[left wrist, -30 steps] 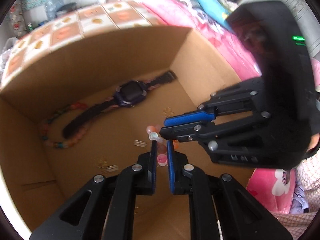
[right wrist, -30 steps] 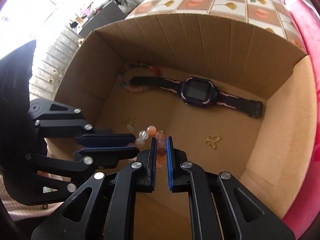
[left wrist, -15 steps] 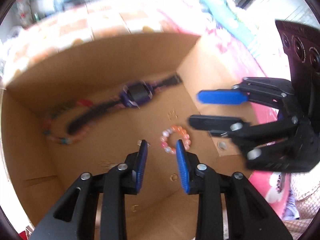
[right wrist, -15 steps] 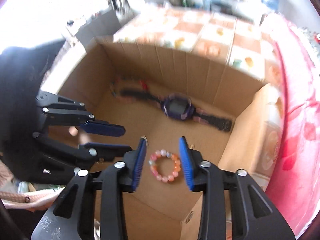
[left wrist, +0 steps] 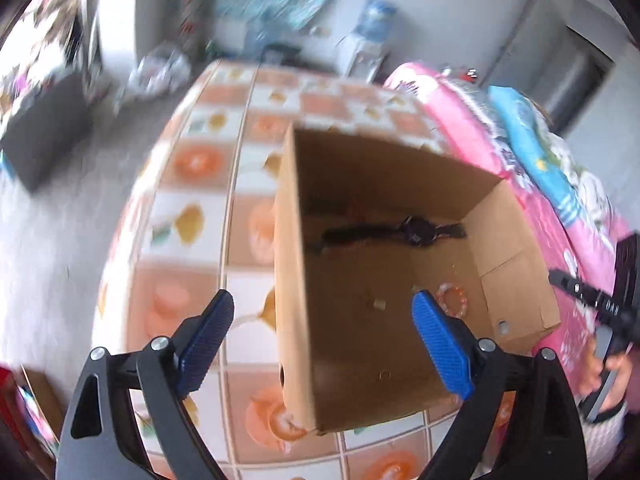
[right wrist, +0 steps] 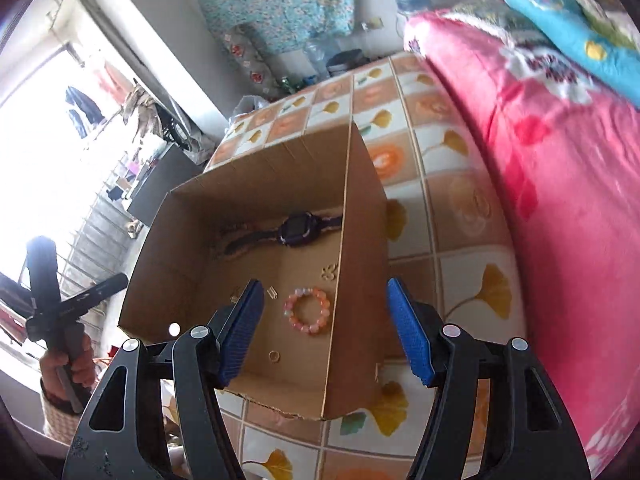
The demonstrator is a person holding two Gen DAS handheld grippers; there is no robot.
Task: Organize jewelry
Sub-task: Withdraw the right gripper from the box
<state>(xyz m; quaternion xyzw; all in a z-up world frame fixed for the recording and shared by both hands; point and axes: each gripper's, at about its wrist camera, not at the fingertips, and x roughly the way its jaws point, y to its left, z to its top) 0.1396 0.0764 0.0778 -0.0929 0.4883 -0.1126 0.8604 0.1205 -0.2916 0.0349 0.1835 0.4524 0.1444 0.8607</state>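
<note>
The left gripper (left wrist: 322, 338) is released, its two blue ribbed fingers (left wrist: 439, 342) spread wide and holding nothing; one finger sits over the tiled surface, the other over the box interior. The right gripper (right wrist: 326, 330) is likewise released and empty, its textured blue fingers (right wrist: 408, 330) straddling the near right wall of the box. The cardboard box (right wrist: 362, 248) is open-topped, rectangular, of plain brown corrugated board with a ragged lower edge, and stands on a desk (right wrist: 460, 216) covered in a glossy pattern of orange and white squares with yellow leaf motifs. The bead bracelet (right wrist: 307, 310), a closed ring of round pink and orange beads with a few pale ones, lies flat on the box floor near the right wall; in the left wrist view it shows as a blurred ring (left wrist: 452, 299) just past the right finger. The wristwatch (right wrist: 294, 229), with a dark squarish case and a dark strap laid out straight, lies along the far wall, well apart from the bracelet. A small gold ring (right wrist: 274, 356) lies on the floor nearer the front, and a pale clip (right wrist: 272, 292) lies beside the bracelet. A pink floral quilt (right wrist: 560, 160) borders the desk on the right.
</note>
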